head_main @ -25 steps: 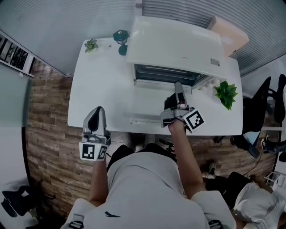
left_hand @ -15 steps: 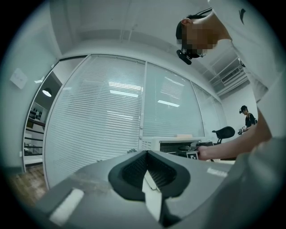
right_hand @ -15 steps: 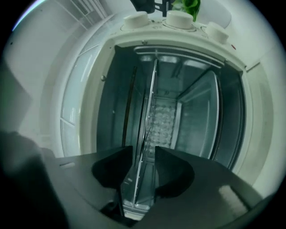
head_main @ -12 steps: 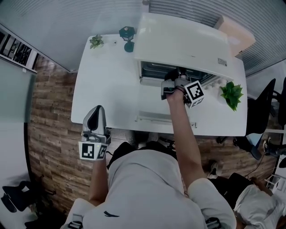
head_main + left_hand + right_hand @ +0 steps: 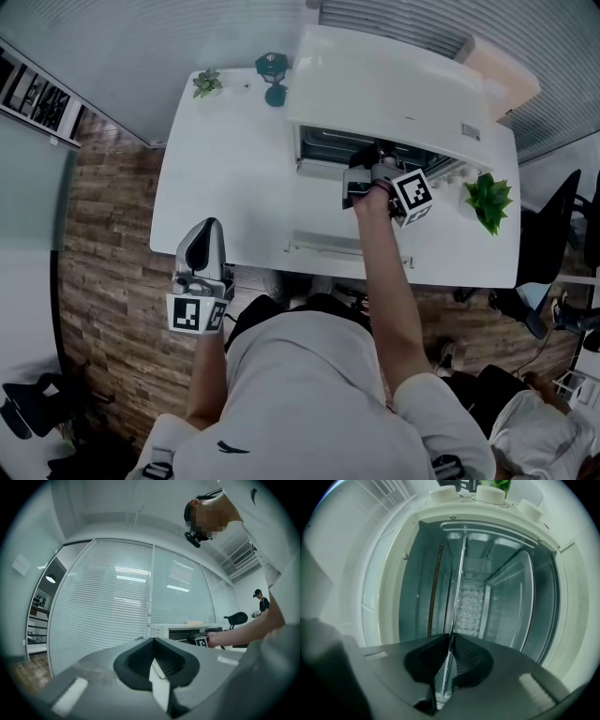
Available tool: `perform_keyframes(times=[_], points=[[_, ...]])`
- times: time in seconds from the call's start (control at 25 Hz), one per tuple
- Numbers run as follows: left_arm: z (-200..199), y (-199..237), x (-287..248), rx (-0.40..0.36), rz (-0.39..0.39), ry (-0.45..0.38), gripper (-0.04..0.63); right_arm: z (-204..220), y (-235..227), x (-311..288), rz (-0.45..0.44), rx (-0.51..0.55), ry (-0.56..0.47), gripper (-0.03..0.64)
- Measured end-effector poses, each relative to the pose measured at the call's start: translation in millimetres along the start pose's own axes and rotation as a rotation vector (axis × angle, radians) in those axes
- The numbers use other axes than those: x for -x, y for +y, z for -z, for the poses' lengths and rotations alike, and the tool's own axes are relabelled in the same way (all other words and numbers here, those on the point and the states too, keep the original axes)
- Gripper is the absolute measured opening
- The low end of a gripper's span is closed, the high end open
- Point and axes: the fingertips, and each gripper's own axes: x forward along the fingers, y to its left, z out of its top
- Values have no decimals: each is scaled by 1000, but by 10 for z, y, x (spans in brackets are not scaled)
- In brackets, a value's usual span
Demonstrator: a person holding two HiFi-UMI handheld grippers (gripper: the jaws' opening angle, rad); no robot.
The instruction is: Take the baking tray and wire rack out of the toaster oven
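Now, right gripper (image 5: 449, 639): reached into the mouth of the toaster oven (image 5: 394, 84), right of centre in the head view. Its jaws have just been closing and now pinch a thin metal shelf edge (image 5: 458, 578) that runs between them.
Metal shelf edge: inside the oven cavity, seen edge-on as a bright line up the middle of the right gripper view. Whether it is the baking tray or the wire rack I cannot tell.
Left gripper (image 5: 208, 230): lower left of the head view, at the front edge of the table (image 5: 225, 159), well apart from the oven. Jaws together, nothing between them.
Toaster oven: upper centre-right on the white table, door (image 5: 370, 606) open.
Plant (image 5: 488, 199): just right of the oven.
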Motion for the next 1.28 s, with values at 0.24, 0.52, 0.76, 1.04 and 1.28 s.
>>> perform_keyframes(times=[0.24, 0.52, 0.76, 1.04, 1.28], points=[[-22, 15, 17, -5, -8, -5, 5, 34, 12, 141, 25, -27, 9, 16], [-15, -16, 47, -1, -11, -7, 5, 163, 102, 609, 5, -9, 68, 21], [-42, -41, 64, -4, -7, -11, 5, 262, 180, 1045, -23, -19, 111, 25], [-45, -67, 102, -4, 2, -11, 5, 361, 265, 1510, -64, -8, 148, 28], [-30, -71, 139, -1, 12, -9, 5, 415, 388, 1874, -81, -21, 153, 32]])
